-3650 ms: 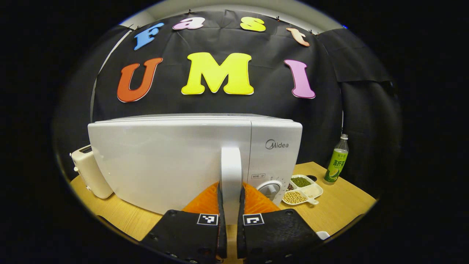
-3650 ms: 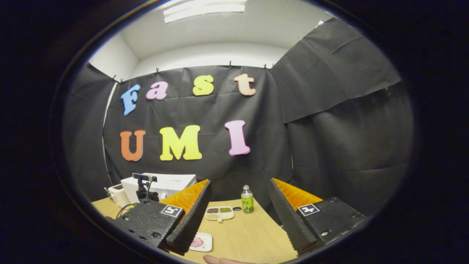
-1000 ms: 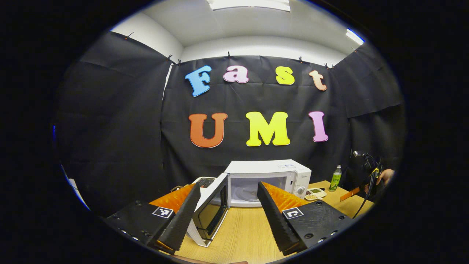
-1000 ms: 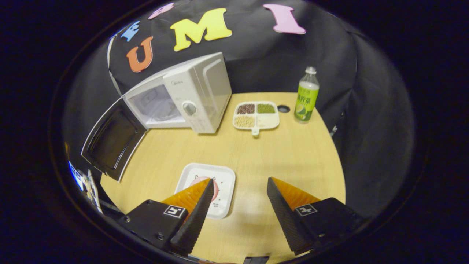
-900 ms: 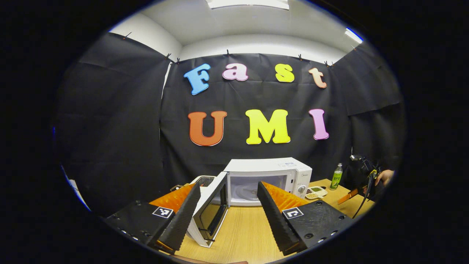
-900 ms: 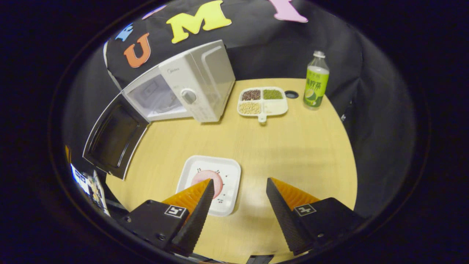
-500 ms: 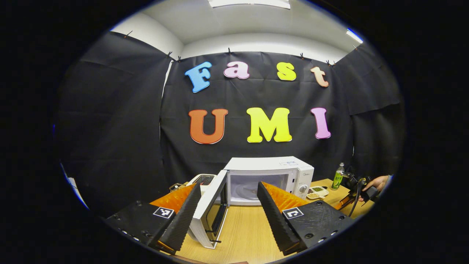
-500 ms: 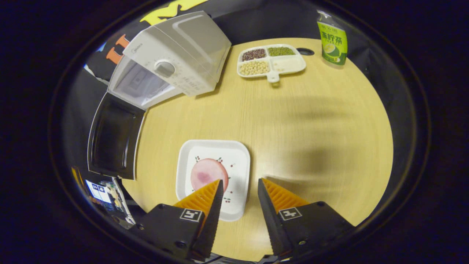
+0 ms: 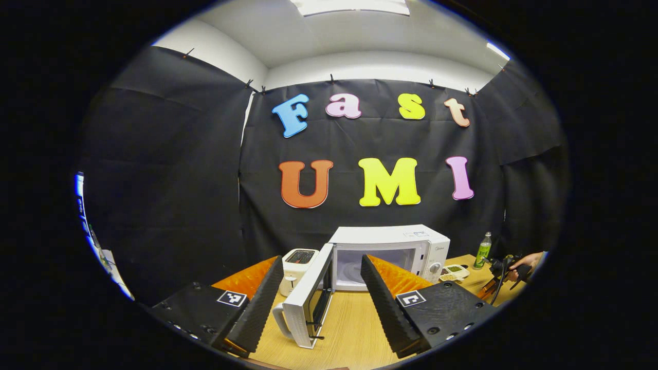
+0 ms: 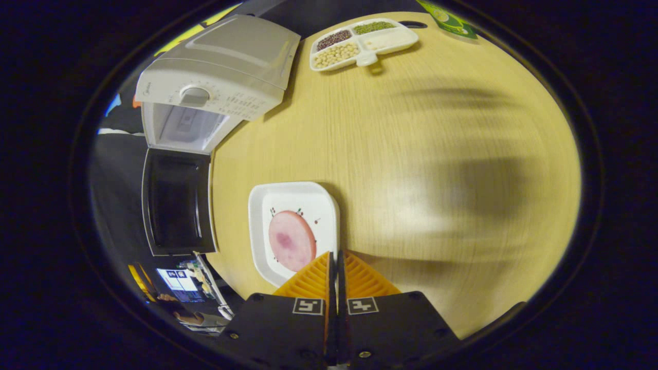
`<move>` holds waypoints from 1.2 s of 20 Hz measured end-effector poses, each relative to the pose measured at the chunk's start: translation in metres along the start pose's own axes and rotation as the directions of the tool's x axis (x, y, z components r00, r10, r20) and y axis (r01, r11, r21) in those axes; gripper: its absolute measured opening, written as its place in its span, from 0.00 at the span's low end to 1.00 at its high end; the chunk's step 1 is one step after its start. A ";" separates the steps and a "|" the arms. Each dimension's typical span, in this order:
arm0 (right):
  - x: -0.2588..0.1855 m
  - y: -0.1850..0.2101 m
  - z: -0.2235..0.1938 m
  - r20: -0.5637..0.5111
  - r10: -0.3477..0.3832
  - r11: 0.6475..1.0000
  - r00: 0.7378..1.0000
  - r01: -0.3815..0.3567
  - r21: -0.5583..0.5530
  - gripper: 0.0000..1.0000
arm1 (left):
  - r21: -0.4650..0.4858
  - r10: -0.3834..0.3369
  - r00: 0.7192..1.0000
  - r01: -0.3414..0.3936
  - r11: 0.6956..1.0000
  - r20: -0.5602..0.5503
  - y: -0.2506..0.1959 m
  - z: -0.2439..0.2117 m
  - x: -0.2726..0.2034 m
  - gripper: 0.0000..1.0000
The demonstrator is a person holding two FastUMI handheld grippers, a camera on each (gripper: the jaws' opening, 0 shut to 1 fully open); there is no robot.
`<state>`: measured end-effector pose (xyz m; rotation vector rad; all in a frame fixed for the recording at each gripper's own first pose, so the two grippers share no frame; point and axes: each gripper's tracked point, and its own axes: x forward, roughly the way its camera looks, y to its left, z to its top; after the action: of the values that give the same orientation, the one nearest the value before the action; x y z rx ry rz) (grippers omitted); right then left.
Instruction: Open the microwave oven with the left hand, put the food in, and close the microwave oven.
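The microwave (image 9: 390,252) stands toward the back-left of the table (image 10: 411,154) with its door (image 9: 308,303) swung wide, so I judge the opening step done and the food pick-up in hand. My right claw (image 10: 336,270) points steeply down at the table's near edge, its fingers closed together at the right rim of the white plate (image 10: 293,226); I cannot tell whether they pinch the rim itself or only meet just beside it. The pink food slice (image 10: 292,240) lies in the plate's middle. My left claw (image 9: 321,293) is level, wide open and empty, held back from the door. Next I would confirm the pinch, lift the plate flat, and carry it left into the open cavity.
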<state>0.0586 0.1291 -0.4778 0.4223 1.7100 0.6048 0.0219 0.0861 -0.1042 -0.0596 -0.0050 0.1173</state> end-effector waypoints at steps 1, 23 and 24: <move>-0.004 0.001 -0.001 0.008 0.004 1.000 1.000 -0.004 -0.004 0.04 | -0.004 -0.004 1.000 0.004 1.000 -0.003 0.001 0.000 -0.001 0.90; 0.064 0.241 -0.023 0.088 0.170 0.984 0.981 -0.173 0.028 0.04 | 0.027 0.000 0.999 0.001 1.000 -0.035 0.058 -0.052 -0.041 0.89; 0.073 0.251 -0.013 0.118 0.171 0.983 0.978 -0.178 0.052 0.04 | 0.025 0.004 0.999 -0.003 1.000 -0.037 0.059 -0.053 -0.043 0.89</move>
<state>0.0187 0.3691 -0.3823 0.6450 1.5967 0.6432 -0.0276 0.1366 -0.1611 -0.0367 0.0341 0.1201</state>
